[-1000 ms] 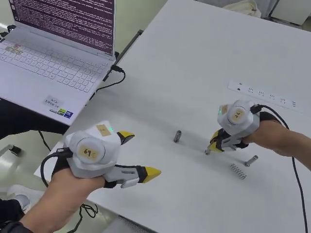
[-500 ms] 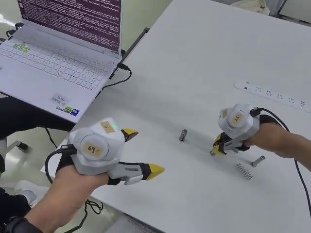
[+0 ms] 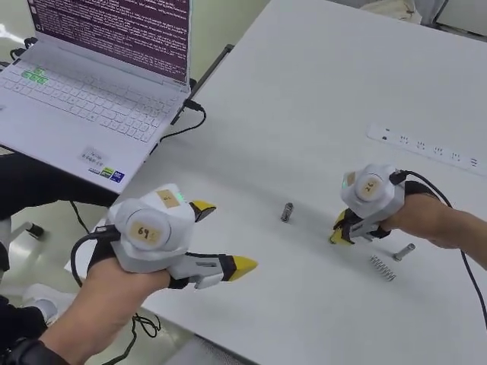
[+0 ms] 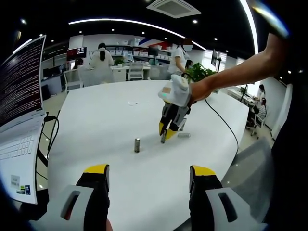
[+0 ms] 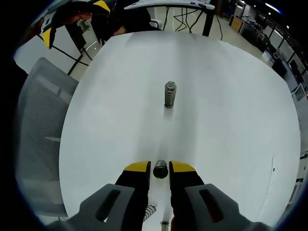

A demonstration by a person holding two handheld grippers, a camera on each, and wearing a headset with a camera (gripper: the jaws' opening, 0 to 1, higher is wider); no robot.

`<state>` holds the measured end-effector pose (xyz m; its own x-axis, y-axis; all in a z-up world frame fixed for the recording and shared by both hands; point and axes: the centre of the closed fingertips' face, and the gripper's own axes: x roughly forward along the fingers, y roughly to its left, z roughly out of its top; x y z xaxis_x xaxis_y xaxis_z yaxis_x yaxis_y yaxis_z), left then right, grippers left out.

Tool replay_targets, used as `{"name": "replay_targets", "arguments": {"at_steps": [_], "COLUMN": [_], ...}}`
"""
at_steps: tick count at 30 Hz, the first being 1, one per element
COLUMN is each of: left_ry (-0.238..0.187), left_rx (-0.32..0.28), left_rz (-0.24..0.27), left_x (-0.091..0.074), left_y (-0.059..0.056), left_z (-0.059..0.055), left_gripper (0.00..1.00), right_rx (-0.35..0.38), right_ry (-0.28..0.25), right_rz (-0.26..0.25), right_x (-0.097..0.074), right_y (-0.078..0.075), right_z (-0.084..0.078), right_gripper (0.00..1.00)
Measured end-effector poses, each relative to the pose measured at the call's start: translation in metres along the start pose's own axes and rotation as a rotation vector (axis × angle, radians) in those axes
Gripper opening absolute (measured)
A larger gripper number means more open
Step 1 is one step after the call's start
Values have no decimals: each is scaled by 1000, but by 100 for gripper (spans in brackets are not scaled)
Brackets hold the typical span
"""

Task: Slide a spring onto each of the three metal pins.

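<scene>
Metal pin [image 5: 160,170] sits pinched between tips of the right claw [image 5: 160,166].

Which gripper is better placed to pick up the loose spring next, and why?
Right. The right gripper sits just beside the loose spring, while the open left gripper hovers farther off at the near edge of the table. But the right is shut on a small metal piece, which must go down first.
</scene>
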<state>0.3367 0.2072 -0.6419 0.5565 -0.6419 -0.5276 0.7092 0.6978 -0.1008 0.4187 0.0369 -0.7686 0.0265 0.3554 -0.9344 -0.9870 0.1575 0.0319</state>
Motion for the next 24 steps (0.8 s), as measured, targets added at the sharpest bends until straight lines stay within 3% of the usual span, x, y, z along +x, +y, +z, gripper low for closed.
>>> {"name": "replay_targets", "arguments": {"at_steps": [8, 24], "left_ry": [-11, -32], "left_rx": [8, 14], "left_rz": [0, 21], "left_x": [0, -9], "left_y": [1, 10], "left_z": [6, 15], "left_gripper": [64, 64], "right_rx": [31, 207], "right_ry": [-29, -189], "right_rz": [-36, -138], "right_x": [-20, -52], "right_y": [-3, -4], "right_z": [-1, -2], "right_gripper": [20, 27]}}
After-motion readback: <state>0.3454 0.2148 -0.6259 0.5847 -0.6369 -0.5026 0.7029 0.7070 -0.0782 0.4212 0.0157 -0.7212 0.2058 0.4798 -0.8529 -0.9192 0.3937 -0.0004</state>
